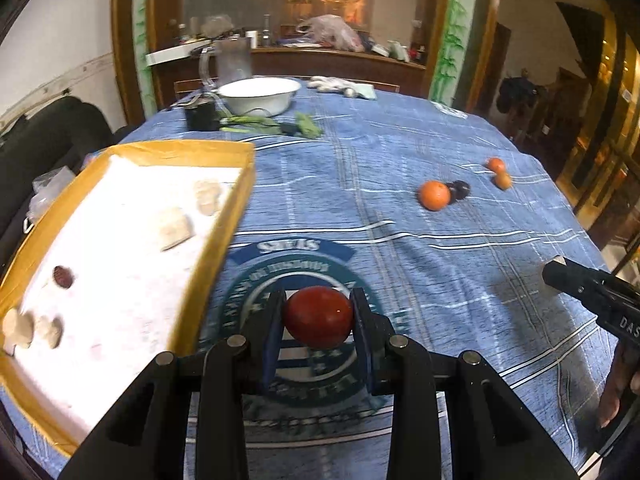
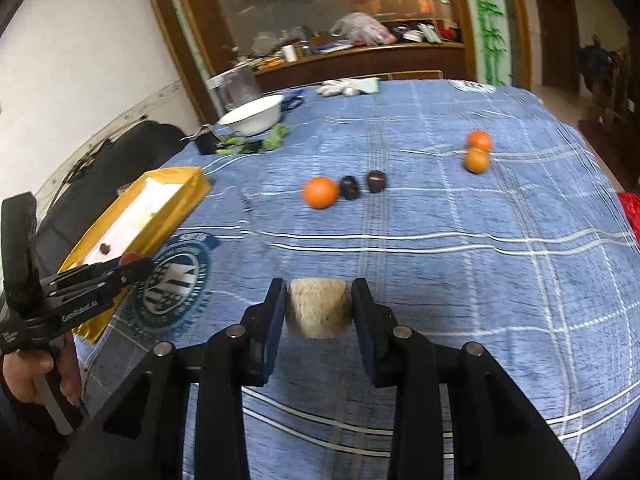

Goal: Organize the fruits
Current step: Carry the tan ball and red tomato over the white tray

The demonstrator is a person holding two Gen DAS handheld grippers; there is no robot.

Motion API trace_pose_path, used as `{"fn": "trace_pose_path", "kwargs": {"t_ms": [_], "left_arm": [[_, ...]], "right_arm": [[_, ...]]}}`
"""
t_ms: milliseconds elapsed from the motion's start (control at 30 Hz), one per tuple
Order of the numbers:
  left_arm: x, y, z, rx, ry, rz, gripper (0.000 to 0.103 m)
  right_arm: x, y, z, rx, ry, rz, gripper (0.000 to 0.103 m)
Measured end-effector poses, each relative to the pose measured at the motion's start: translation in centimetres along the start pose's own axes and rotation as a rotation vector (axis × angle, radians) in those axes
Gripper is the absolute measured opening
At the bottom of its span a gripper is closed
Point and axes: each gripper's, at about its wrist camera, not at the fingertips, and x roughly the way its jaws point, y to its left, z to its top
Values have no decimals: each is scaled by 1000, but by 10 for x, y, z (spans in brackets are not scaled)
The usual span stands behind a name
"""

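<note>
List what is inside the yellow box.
The yellow box holds white foam with moulded hollows; one dark red fruit sits in a hollow. Its near corner is hidden behind the left gripper.

Right gripper (image 2: 319,308): jaws clamped on a pale beige, rough-skinned round fruit (image 2: 319,307), held above the blue checked tablecloth (image 2: 440,264). Left gripper (image 2: 130,263) at left edge, in a hand (image 2: 36,376), jaws closed on a small red fruit (image 2: 129,258) just beside the yellow-rimmed tray (image 2: 176,200). Mid-table: large orange (image 2: 320,192), touching or nearly touching a dark fruit (image 2: 350,187); second dark fruit (image 2: 376,181) slightly right. Far right: two small oranges (image 2: 477,152), touching. Far left: white bowl (image 2: 252,118).
</note>
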Motion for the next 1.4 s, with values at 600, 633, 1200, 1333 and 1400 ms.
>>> {"fn": "trace_pose_path", "kwargs": {"t_ms": [600,633,1200,1333,1400], "left_arm": [[-29,55,-2,-107,-43,111,31],[-30,59,-2,-114,-46,117,31],[-32,134,10,-247,-54,245,31],[-27,149,16,-267,-50,277,31],[-25,156,18,-276,-47,294,31]], "right_arm": [[17,73,21,-122,-7,99,35],[18,76,22,-127,-7,102,35],[48,139,49,-210,1,192,35],[58,161,55,-240,0,225,36],[65,175,59,-262,1,241,35]]}}
